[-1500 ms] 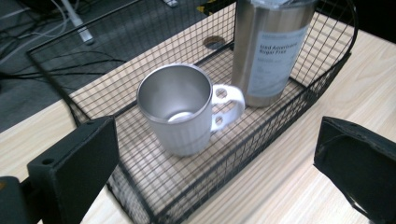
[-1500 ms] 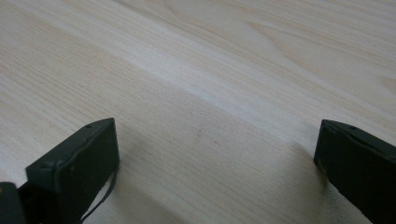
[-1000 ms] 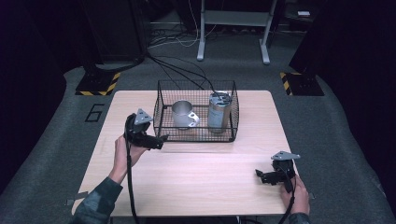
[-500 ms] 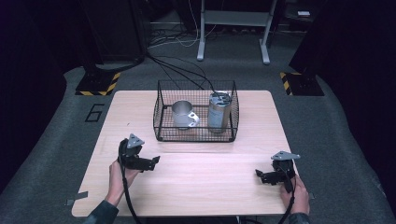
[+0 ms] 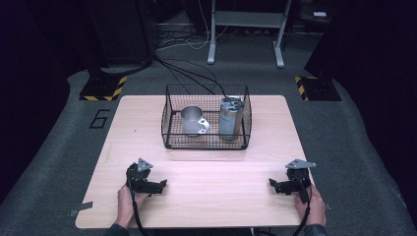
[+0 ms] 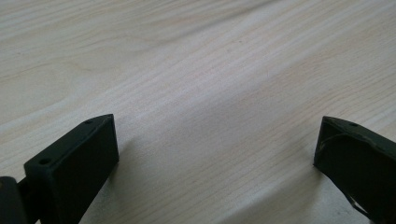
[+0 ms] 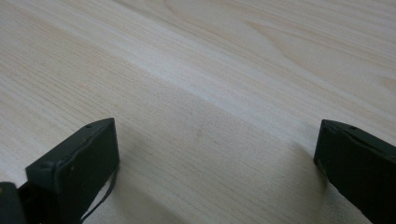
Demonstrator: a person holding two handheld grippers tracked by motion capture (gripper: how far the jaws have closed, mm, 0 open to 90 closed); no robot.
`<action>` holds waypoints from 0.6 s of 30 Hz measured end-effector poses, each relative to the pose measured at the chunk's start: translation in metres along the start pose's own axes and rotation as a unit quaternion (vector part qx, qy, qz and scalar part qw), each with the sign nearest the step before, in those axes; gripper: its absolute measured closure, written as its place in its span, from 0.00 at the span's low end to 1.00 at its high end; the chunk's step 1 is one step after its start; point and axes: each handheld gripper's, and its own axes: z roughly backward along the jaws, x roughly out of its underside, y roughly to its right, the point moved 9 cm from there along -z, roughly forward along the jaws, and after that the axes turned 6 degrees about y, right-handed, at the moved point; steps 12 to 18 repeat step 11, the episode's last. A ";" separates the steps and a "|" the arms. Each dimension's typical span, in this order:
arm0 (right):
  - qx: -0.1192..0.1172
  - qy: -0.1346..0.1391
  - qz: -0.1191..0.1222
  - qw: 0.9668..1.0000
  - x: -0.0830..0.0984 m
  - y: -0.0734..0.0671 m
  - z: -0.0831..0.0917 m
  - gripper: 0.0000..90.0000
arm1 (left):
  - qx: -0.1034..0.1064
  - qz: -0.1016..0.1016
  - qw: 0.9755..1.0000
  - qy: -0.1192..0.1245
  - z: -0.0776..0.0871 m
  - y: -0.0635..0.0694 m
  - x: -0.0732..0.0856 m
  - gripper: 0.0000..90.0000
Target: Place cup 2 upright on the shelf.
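Looking down from the high view: one wooden table [image 5: 206, 147], one wire basket [image 5: 206, 124] at its far middle holding one metal mug [image 5: 193, 120] and one upright metal can [image 5: 230, 118]; both lie forward of the left gripper [image 5: 160, 186] and right gripper [image 5: 273, 185], which rest at the near corners, the left judged slightly nearer the mug, the right nearer the can. Left gripper view: one left gripper [image 6: 215, 154], jaws spread wide, empty, over bare wood. Right gripper view: one right gripper [image 7: 215, 154], likewise parted and empty.
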 end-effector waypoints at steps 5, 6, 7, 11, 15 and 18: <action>0.001 0.001 0.002 1.000 0.000 0.000 0.000 0.00 | -0.009 0.004 1.000 0.018 0.000 0.001 0.001 0.00; 0.001 0.001 0.003 1.000 0.000 0.001 0.000 0.00 | -0.010 0.003 1.000 0.017 0.000 0.000 0.001 0.00; 0.001 0.001 0.003 1.000 0.000 0.001 0.000 0.00 | -0.010 0.004 1.000 0.018 0.000 0.000 0.001 0.00; 0.001 0.001 0.003 1.000 0.000 0.001 0.000 0.00 | -0.011 0.005 1.000 0.017 0.000 0.000 0.001 0.00; 0.001 0.001 0.003 1.000 0.000 0.001 0.000 0.00 | -0.011 0.005 1.000 0.017 0.000 0.000 0.001 0.00; 0.001 0.001 0.003 1.000 0.000 0.001 0.000 0.00 | -0.011 0.005 1.000 0.017 0.000 0.000 0.001 0.00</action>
